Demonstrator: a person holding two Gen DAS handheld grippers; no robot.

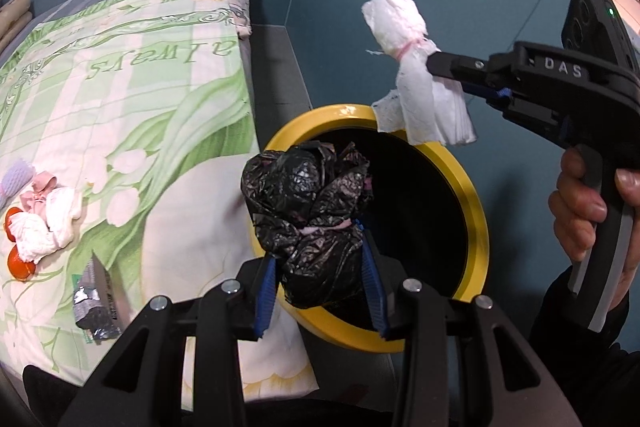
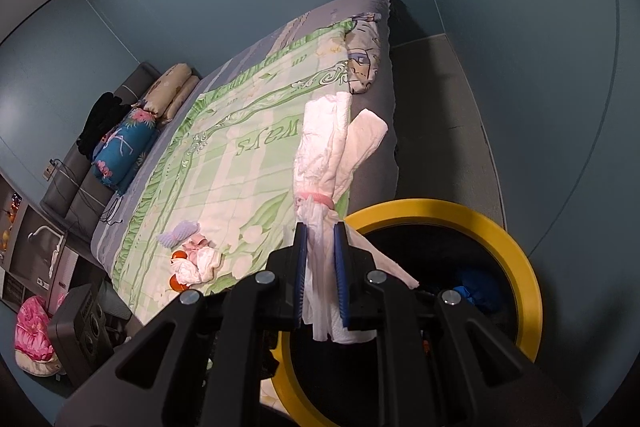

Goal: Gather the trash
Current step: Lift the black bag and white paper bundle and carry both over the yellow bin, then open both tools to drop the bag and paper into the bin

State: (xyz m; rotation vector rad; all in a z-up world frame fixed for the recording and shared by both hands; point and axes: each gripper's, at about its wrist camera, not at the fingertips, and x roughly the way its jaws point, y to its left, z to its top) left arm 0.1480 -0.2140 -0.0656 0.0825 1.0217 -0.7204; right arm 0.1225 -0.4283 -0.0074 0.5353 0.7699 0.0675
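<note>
Right over the yellow-rimmed trash bin (image 1: 476, 227), both tools have something clamped. Left hand-held gripper (image 1: 320, 291) is grasping a crumpled black plastic bag (image 1: 308, 211), blue pads pressing it from both sides, and the bundle hangs above the near edge of the bin's dark opening. It's got a pinkish band around its middle.

Right hand-held gripper (image 2: 320, 267) is clenched tight on a white tissue bundle (image 2: 324, 155) tied with a pink band, gripping the loose tail end just below the band. From the left wrist view that bundle (image 1: 404, 47) sits up above the far rim of the bin, off to the side of the black bag, not touching it. You can see a hand (image 1: 588, 203) wrapped around the right tool's handle there too.

Bin stands on the floor just beside the bed (image 2: 240, 155), which has a green floral quilt. Still lying on the quilt: a little pile of white and pink wads with orange bits (image 1: 40, 223), plus a silvery wrapper (image 1: 100, 303) closer to the bed's edge.
</note>
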